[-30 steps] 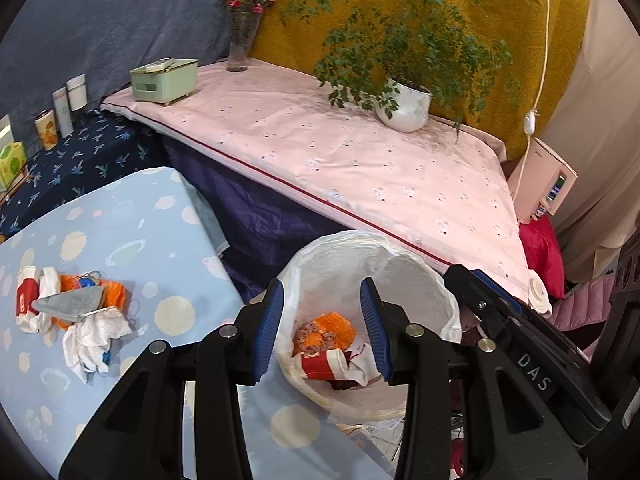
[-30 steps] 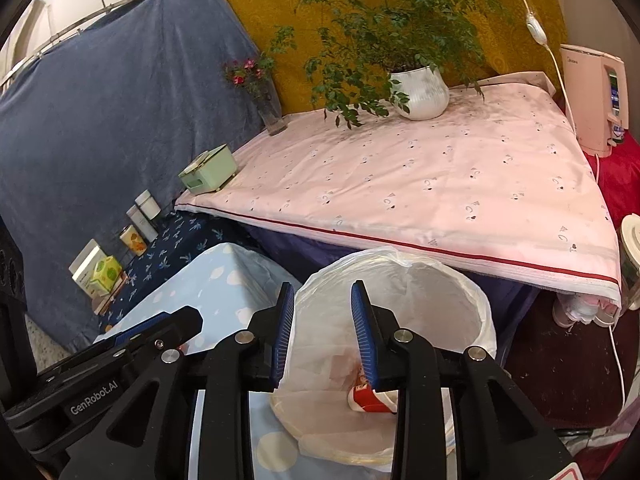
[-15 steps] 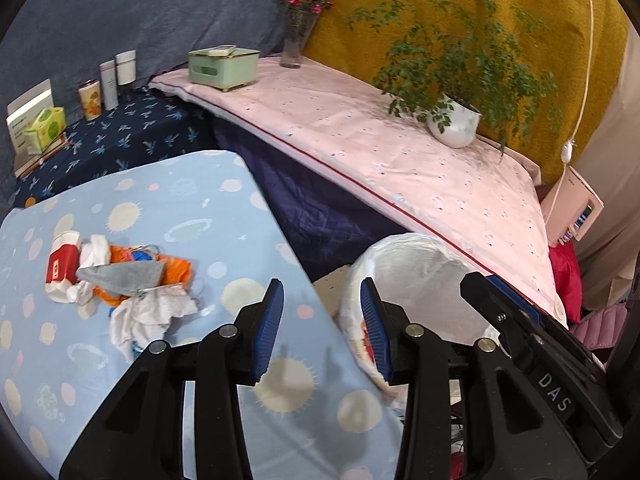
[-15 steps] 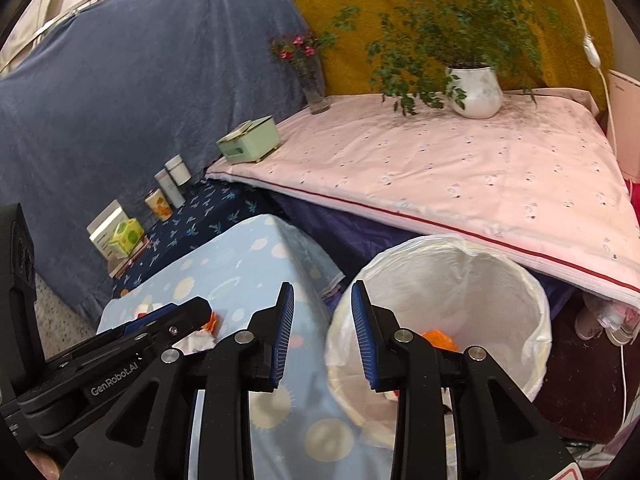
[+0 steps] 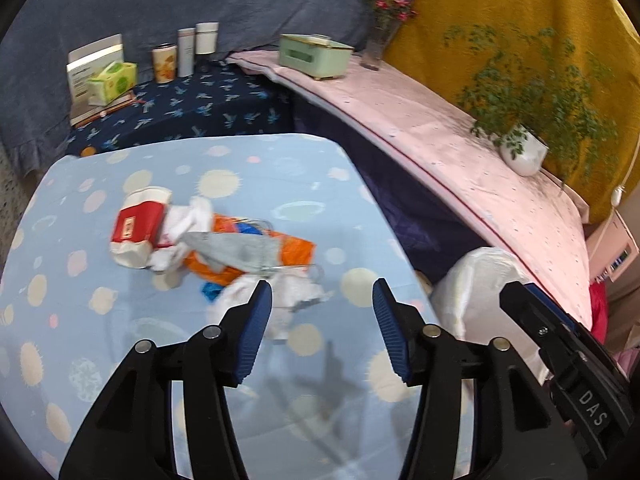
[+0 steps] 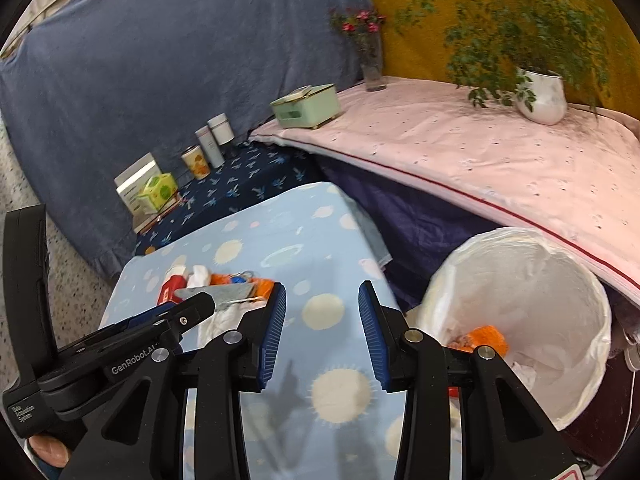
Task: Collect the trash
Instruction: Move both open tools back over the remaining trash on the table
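A pile of trash lies on the light blue spotted table [image 5: 120, 360]: a red and white paper cup [image 5: 138, 232], white tissues [image 5: 288, 292], an orange wrapper [image 5: 296, 250] and a grey piece [image 5: 240, 250]. My left gripper [image 5: 322, 334] is open and empty, just in front of the tissues. My right gripper [image 6: 322, 338] is open and empty above the table, right of the pile [image 6: 224, 292]. The white-lined trash bin [image 6: 532, 280] stands right of the table and holds an orange wrapper [image 6: 486, 338]. The bin's edge also shows in the left wrist view [image 5: 472, 292].
A pink-covered table [image 5: 460, 152] at the back holds a potted plant [image 5: 524, 152], a green box [image 5: 316, 56] and a flower vase [image 5: 378, 44]. A dark blue table [image 5: 180, 108] holds cans and boxes. A pink appliance [image 5: 612, 252] is at far right.
Both grippers have swung left from above the bin to over the blue table. The left gripper now faces the trash pile, which looks closer. Both stay open and empty.
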### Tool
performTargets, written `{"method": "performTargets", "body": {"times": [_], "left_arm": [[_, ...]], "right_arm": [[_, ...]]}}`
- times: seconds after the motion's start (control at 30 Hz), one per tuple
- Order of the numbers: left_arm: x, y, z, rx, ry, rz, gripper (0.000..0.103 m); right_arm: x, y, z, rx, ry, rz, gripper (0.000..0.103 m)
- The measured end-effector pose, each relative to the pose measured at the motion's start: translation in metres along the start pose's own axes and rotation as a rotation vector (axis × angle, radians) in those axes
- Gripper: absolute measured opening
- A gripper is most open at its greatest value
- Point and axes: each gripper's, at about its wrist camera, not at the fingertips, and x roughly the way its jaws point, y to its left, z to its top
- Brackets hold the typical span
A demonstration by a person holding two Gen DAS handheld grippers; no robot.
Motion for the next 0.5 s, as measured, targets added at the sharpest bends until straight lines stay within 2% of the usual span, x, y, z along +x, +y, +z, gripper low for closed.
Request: {"method": "performTargets", "body": {"times": [0.3,0.5], "left_arm": [[0.003,0.086,-0.011,-0.097,0.016,0.117,0.052],[0.008,0.129,-0.013,-0.151,0.030,0.156,0.053]], "right_arm": [[0.044,0.048,-0.016,-0.050,0.091,0.061,0.038],[0.078,0.079,-0.021,-0.081,0.136,0.090,0.038]]}}
